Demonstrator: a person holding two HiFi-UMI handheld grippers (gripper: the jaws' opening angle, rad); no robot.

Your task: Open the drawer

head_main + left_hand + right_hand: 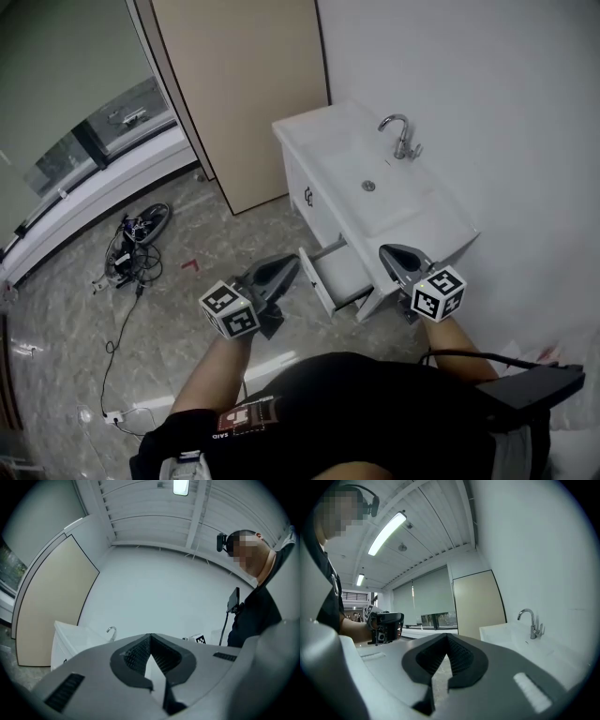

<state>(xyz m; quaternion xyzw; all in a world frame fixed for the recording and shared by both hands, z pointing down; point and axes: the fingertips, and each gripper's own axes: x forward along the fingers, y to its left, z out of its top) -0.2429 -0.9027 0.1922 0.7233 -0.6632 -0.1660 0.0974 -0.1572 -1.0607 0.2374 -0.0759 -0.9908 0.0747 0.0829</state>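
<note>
Head view: drawer [342, 274] sits in the front face of the vanity [323, 155], at the end nearer the person, and is already pulled partway out, inside showing. Left gripper [291, 262] hovers just off the drawer front, right gripper [386, 251] over the vanity's near corner; neither touches it. Tap [401, 136] is at the back edge, door [244, 84] is past the far end, cables [131, 248] are on the floor well apart. My read: the pull is done or nearly done, and both tools are clear of it. If more travel is wanted, the next move means dropping one gripper to the drawer's front edge, opening it, catching the lip and drawing straight out along the runners. Can't make out a handle on the drawer front, nor how much runner is left. Left gripper view: tongs [150, 635] pressed together, nothing between them. It looks level at the wall; the tap and a bit of vanity show at left, the right gripper's marker cube pokes up behind, and the drawer is hidden below the gripper's body. Right gripper view: tongs [447, 638] also pressed together and empty. The basin top and tap are on the right, the left gripper is out to the left, and the drawer is cut off below the frame.
</note>
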